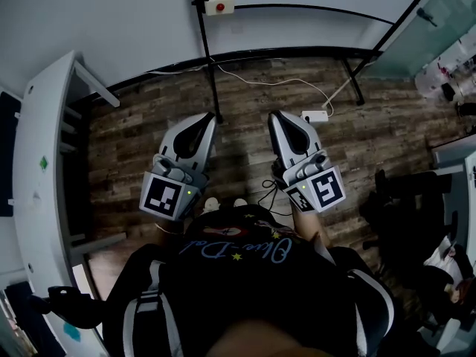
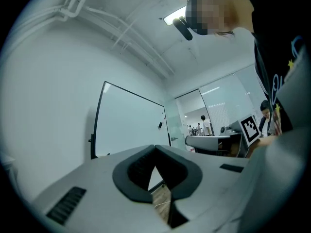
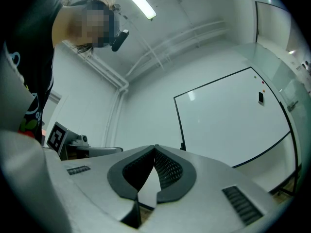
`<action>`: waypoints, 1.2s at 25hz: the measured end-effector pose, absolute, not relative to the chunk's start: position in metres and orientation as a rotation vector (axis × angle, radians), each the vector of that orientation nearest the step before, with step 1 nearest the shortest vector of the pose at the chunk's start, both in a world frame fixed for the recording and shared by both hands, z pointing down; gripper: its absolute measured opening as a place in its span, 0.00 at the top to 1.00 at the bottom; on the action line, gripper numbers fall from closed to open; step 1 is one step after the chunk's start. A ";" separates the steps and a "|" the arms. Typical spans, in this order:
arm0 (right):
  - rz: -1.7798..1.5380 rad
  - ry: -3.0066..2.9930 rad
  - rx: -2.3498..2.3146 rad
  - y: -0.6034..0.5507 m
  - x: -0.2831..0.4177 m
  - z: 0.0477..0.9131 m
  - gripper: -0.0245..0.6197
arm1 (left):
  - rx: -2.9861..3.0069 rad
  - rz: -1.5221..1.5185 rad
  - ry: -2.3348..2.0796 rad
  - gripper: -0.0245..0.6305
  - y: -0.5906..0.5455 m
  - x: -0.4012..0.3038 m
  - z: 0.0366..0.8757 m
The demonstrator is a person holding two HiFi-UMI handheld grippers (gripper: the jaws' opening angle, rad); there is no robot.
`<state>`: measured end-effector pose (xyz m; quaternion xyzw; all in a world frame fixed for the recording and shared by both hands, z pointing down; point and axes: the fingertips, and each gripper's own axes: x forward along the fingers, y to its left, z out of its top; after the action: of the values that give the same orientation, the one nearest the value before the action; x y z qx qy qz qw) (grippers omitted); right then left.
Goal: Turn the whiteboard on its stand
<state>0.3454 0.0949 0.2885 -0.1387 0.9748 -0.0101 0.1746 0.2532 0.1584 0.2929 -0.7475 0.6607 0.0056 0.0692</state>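
Now: L tool & R tool both closed, empty, held side by side over wood floor; whiteboard upright ahead by wall, apart from both tools

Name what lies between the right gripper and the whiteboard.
Head view: only wood floor, a white cable and a power strip before the whiteboard.

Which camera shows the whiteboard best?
The right gripper view: the whiteboard fills much of it, with most of its frame visible. The left gripper view shows it smaller; the head view shows mainly its stand from above.
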 end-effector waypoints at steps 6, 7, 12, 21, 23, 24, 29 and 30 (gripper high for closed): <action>-0.030 2.755 -0.384 0.086 0.354 0.288 0.91 | -2.230 -0.014 1.988 0.96 0.154 0.261 0.292; -0.029 2.756 -0.374 0.087 0.352 0.288 0.91 | -2.226 -0.014 1.994 0.96 0.154 0.258 0.293; -0.032 2.774 -0.346 0.082 0.342 0.292 0.91 | -2.219 0.002 2.015 0.96 0.146 0.246 0.297; 0.012 2.765 -0.402 0.059 0.310 0.286 0.91 | -2.261 0.029 1.960 0.96 0.115 0.208 0.292; 0.020 2.772 -0.409 0.054 0.299 0.286 0.91 | -2.276 0.026 1.941 0.96 0.107 0.199 0.293; 0.021 2.775 -0.415 0.052 0.293 0.286 0.91 | -2.286 0.027 1.935 0.96 0.103 0.194 0.294; 0.046 2.794 -0.425 0.044 0.264 0.287 0.91 | -2.317 0.044 1.925 0.96 0.091 0.168 0.297; 0.053 2.795 -0.433 0.043 0.260 0.287 0.91 | -2.322 0.042 1.925 0.96 0.090 0.163 0.299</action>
<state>0.2600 0.0435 0.2873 -0.1511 0.9760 0.0184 0.1555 0.1627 0.0902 0.2991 -0.7683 0.6369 0.0140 0.0624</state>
